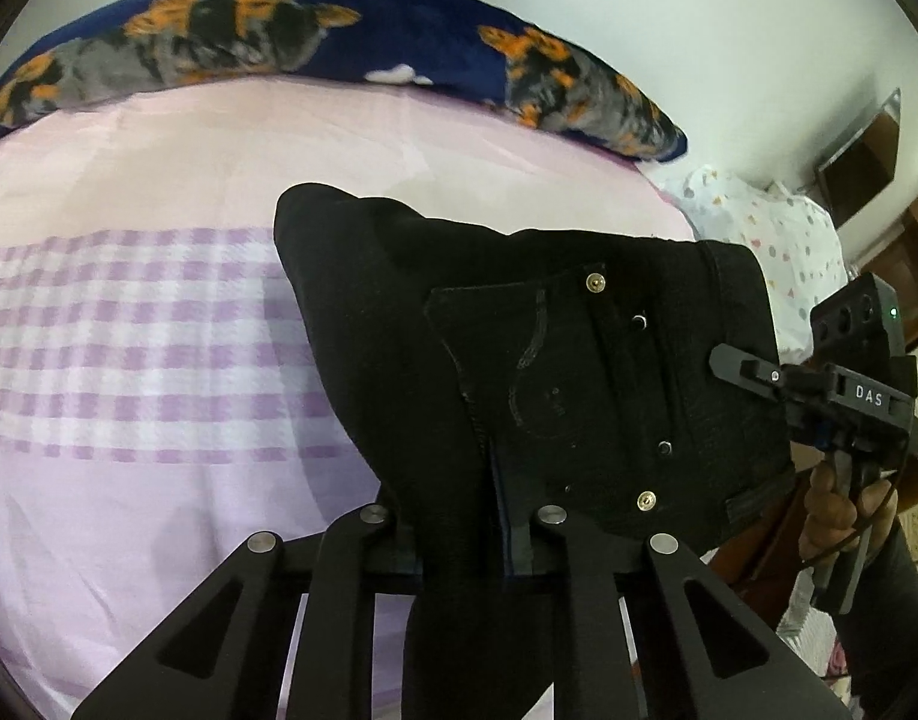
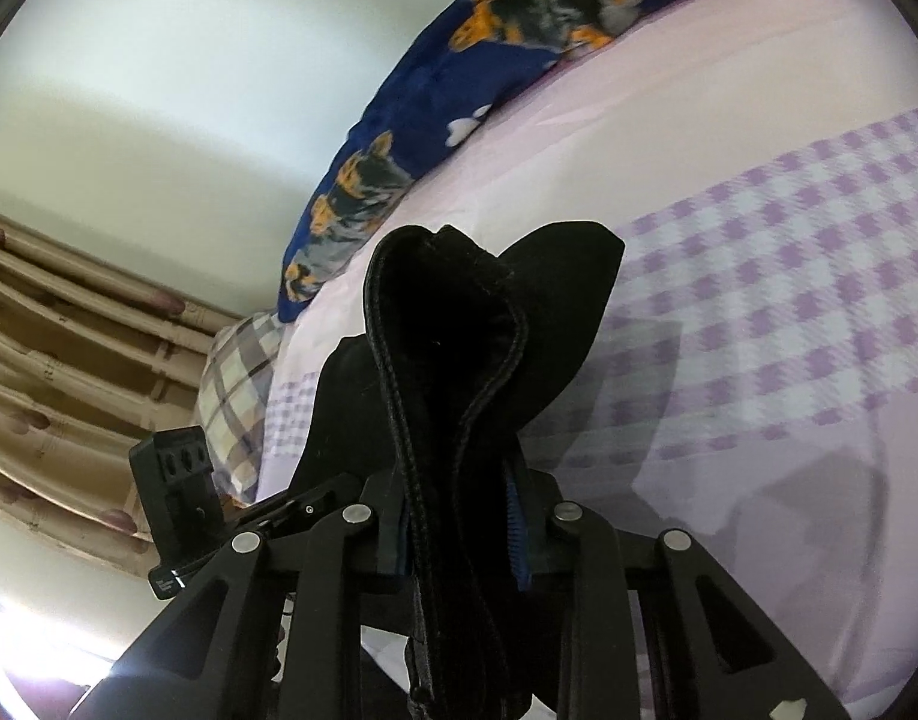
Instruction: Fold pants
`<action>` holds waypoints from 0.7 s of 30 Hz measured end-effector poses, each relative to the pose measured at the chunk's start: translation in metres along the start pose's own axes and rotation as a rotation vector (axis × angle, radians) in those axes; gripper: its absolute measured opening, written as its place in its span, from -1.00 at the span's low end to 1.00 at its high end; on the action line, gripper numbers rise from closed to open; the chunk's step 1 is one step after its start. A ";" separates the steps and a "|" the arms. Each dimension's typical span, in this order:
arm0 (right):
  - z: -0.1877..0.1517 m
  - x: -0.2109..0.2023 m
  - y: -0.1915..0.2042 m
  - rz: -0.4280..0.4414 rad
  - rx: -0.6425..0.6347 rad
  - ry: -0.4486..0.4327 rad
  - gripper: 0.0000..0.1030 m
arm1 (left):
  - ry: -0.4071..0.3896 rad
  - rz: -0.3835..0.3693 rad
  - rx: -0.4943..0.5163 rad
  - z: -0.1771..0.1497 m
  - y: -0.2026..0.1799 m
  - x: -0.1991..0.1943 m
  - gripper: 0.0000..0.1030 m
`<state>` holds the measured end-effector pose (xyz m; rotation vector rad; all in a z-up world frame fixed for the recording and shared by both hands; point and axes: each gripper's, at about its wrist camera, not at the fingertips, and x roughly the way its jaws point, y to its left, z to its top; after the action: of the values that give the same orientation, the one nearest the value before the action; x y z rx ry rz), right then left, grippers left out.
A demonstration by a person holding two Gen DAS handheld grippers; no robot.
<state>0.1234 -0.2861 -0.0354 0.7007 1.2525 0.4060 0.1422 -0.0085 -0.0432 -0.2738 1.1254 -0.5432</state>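
Black jeans (image 1: 579,372) hang in the air above the pink bed, back pocket and rivets facing the left wrist camera. My left gripper (image 1: 468,546) is shut on the jeans' near edge. My right gripper (image 1: 753,375) shows at the right of the left wrist view, clamped on the waistband side. In the right wrist view the right gripper (image 2: 462,531) is shut on a thick stitched fold of the jeans (image 2: 453,330), which stand up in front of the lens. The left gripper (image 2: 291,507) appears at lower left there, also on the cloth.
A pink bed sheet (image 1: 159,180) with a lilac checked band (image 1: 129,336) lies below. A navy blanket with orange and grey print (image 1: 279,42) runs along the far edge by the white wall. A spotted pillow (image 1: 777,228) is at right; a plaid pillow (image 2: 237,372) and curtains (image 2: 57,360) show in the right wrist view.
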 end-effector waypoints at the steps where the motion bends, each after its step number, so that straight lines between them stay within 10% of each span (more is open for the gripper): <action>1: 0.002 0.006 0.004 0.009 -0.003 0.006 -0.54 | -0.008 0.006 -0.007 0.003 0.006 -0.004 -0.68; 21: 0.073 0.118 0.056 0.059 -0.034 0.045 -0.55 | -0.094 0.174 -0.025 0.089 0.100 -0.030 -0.68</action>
<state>0.2313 -0.1893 -0.0711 0.7036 1.2671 0.4932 0.2406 0.0862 -0.0301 -0.2186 1.0542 -0.3591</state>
